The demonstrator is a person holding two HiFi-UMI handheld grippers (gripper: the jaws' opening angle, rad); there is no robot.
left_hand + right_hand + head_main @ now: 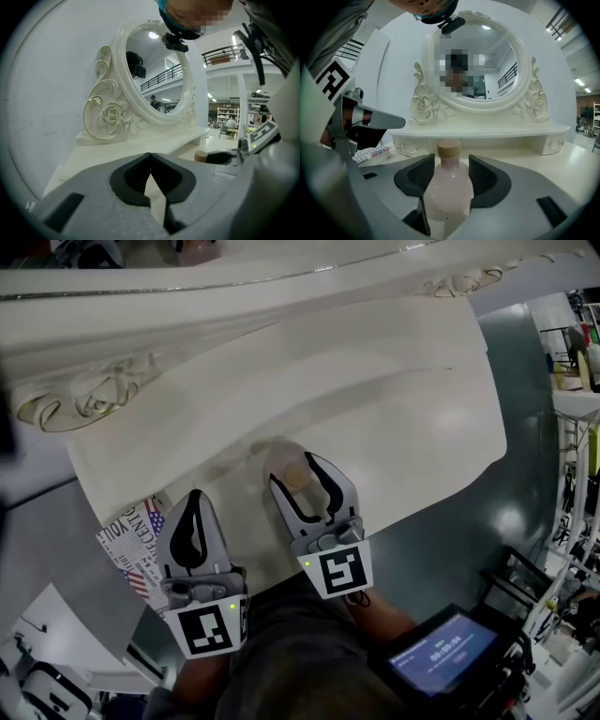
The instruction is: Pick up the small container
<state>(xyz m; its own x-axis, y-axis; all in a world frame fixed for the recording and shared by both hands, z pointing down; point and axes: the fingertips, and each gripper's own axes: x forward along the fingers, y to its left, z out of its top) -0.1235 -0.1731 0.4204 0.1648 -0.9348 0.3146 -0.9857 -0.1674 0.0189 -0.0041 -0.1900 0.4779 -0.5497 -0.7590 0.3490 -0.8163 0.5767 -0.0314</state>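
Pink small container (449,192) clamped in right tongs (450,162), head view showing only cork (295,473), left tongs (151,157) closed

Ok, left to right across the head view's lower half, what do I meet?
Printed paper → left gripper → right gripper, bottle between its jaws → screen.

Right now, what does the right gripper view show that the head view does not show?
Only the right gripper view: the glass of the oval mirror, and the small container from the side, as a pale pink bottle. Only the head view: a lit screen and the dark floor. Both: the container's tan cap, the right tongs closed on the container, and the white table.
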